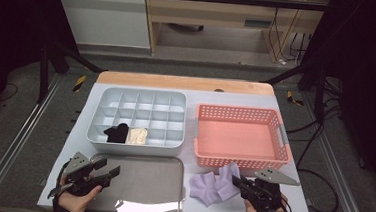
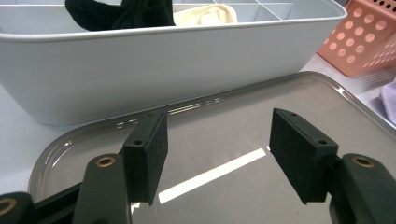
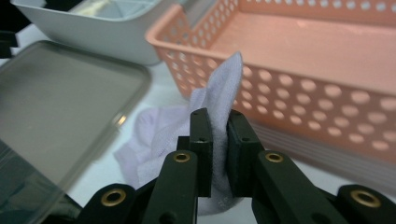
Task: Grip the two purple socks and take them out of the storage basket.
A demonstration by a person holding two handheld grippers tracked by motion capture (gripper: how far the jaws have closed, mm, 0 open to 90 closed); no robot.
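While left gripper (image 1: 107,173) hovers agape, right gripper (image 3: 219,140) pinches lilac sock (image 3: 219,100).

Overhead camera faces forward; tong cameras sit low, sharing the tray (image 2: 224,154).

the sock (image 1: 215,185) is pale lilac, soft knit, crumpled in a loose heap on the white table near its front edge, between the grey tray and the pink basket's front wall. in the right gripper view one fold of the sock (image 3: 219,116) stands upright, pinched between the jaws, its rounded tip rising against the basket's perforated side. the rest spreads flat and rumpled on the tabletop toward the tray, just beside its corner.
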